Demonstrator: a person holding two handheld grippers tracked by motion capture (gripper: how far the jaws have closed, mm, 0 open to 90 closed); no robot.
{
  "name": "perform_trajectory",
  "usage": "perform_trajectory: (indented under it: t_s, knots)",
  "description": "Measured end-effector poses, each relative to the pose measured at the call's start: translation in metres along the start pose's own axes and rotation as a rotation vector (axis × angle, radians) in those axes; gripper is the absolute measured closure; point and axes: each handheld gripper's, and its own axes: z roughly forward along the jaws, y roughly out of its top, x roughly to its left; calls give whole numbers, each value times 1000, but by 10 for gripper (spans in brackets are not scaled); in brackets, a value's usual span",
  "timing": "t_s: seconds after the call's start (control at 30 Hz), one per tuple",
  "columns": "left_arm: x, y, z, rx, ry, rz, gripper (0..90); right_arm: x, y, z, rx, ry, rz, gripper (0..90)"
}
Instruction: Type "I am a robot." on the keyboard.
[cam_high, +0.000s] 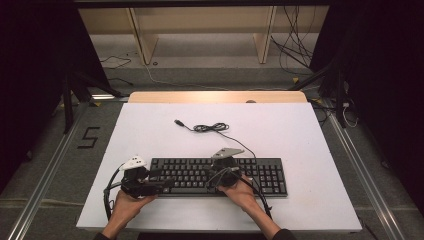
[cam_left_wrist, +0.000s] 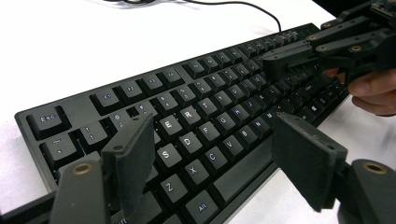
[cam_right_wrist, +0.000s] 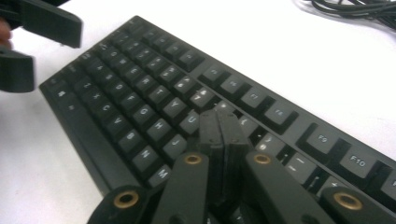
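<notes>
Keycaps under my right gripper (cam_right_wrist: 223, 122) are partly hidden: its two jaws are pressed flat together with nothing between them, their tips resting low over the middle keys of the black keyboard (cam_high: 218, 176), and I cannot tell whether they touch a key. In the right gripper view the legends blur, and the keyboard's far right end runs out of frame. My left gripper (cam_left_wrist: 219, 154) stands with its jaws wide apart over the keyboard's left end, the letter rows showing in the gap between them; nothing is held. From the high view its jaw tips are lost against the dark keys, so their height above the keys is hard to judge.

Ahead of both grippers, past the keyboard's far edge, lies the keyboard's cable (cam_high: 215, 128), coiled loosely with its USB plug (cam_high: 178, 122) pointing away to the left. It is well apart from either gripper. The two grippers are near each other over the keys, the right one's closed jaws showing beyond my left one's. Left of the left gripper and right of the right one there is open white surface, and a narrow strip of it lies between the keyboard's near edge and the table's near rim.

The white tabletop (cam_high: 300, 135) is matt, with a wooden edge at the far side. Beyond it are grey floor, loose wires and a pale wooden frame; the sides are dark.
</notes>
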Motion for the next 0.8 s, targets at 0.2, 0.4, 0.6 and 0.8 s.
perform_trajectory:
  t_s: [0.2, 0.4, 0.6, 0.8]
  knots:
    - [0, -1, -1, 1, 1, -1, 289, -4, 0, 5, 23, -30, 8, 900]
    - [1, -2, -1, 0, 2, -3, 286, -7, -1, 8, 35, -51, 9, 900]
    - [1, -2, -2, 0, 4, -3, 284, -8, -2, 11, 59, -64, -1, 900]
    - [3, -2, -2, -2, 8, -8, 284, -7, -3, 11, 54, -76, 4, 900]
